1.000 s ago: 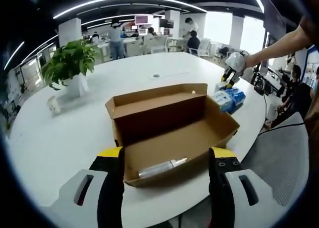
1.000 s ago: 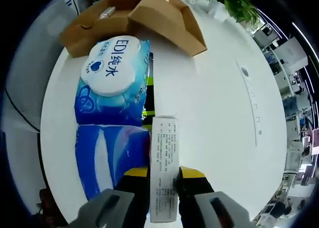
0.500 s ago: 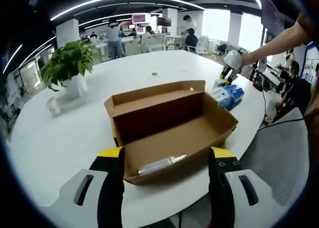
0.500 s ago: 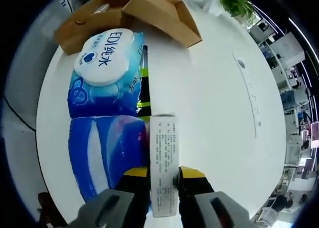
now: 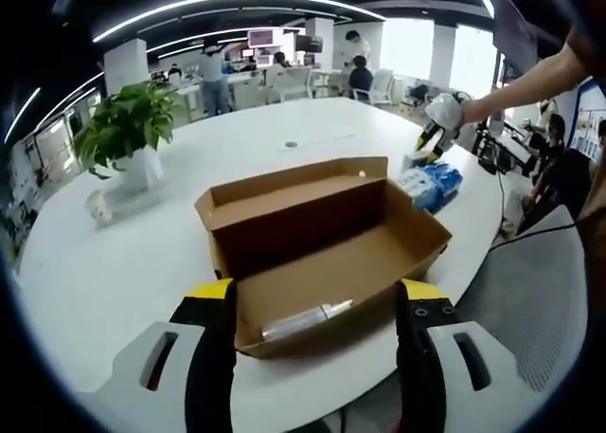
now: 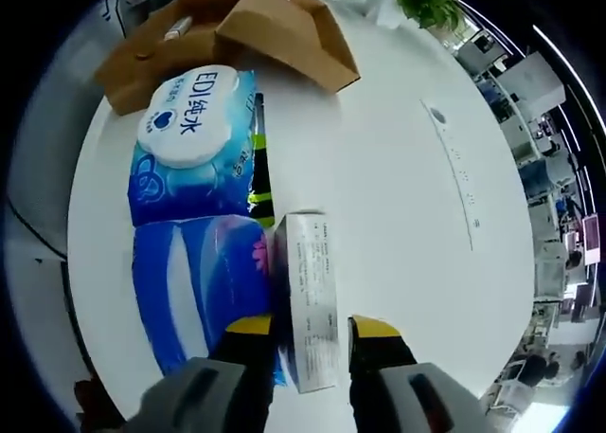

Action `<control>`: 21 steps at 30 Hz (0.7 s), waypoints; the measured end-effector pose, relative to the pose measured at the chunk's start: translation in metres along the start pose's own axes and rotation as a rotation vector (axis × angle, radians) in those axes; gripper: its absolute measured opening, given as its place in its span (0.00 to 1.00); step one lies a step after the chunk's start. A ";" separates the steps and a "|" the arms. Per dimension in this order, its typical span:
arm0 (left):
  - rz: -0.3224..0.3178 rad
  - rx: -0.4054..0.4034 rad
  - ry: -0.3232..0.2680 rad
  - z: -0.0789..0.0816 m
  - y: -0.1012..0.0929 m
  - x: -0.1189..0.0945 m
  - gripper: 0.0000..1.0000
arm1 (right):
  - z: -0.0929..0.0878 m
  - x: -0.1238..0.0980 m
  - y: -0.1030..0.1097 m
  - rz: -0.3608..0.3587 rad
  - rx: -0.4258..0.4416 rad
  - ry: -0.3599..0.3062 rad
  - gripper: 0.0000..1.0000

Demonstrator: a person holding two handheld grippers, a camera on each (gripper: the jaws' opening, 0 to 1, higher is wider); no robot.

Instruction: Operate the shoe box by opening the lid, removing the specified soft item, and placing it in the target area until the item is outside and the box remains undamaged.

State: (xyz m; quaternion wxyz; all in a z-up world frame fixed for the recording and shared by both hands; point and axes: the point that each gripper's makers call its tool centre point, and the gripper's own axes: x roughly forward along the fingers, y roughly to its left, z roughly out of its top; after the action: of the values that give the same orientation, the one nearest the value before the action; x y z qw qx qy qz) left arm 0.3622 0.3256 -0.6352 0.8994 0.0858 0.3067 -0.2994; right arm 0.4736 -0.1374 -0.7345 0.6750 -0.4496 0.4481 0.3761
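Box: We are seeing the shoe box (image 5: 322, 253) sitting open on the white counter (image 5: 123, 262), with its lid (image 5: 294, 189) folded up at the far side. It is looking whole, with no tears.
Soft item: The blue wipes pack (image 6: 194, 149) is lying out on the counter, to the right of the box, with a second blue pack (image 6: 199, 296) just beside it.
Done: We are judging the lid step finished and the soft item already outside.
Left to do: The letting go is looking like the last bit. A small tube (image 5: 305, 319) is lying in the box.
Right gripper (image 6: 311, 327): Its jaws are sitting on either side of a small white carton (image 6: 311, 300), but we cannot tell if they are squeezing it.
Left gripper (image 5: 317, 305): Its jaws are spread wide and holding nothing, near the front of the box.
Edges: The packs are lying near the counter's right rim, so sliding them that way is risky.
Open room: Lots of bare counter is lying to the left, toward the plant (image 5: 128, 120).
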 end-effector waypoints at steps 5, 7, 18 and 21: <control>-0.014 0.001 -0.013 0.004 -0.002 0.003 0.68 | 0.008 -0.015 -0.007 -0.046 0.096 -0.066 0.34; -0.021 0.003 -0.017 0.005 -0.003 0.004 0.68 | 0.013 -0.020 -0.007 -0.054 0.149 -0.102 0.36; -0.058 0.013 -0.039 0.010 -0.008 0.007 0.68 | 0.045 -0.053 0.003 -0.087 0.419 -0.303 0.40; -0.070 0.019 -0.037 0.009 -0.010 0.007 0.68 | 0.061 -0.065 0.009 -0.106 0.466 -0.388 0.39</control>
State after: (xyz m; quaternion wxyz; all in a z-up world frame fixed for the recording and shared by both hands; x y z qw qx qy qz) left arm 0.3650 0.3109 -0.6325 0.8930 0.0781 0.2897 -0.3353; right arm 0.4609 -0.0837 -0.6641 0.8516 -0.2252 0.3608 0.3066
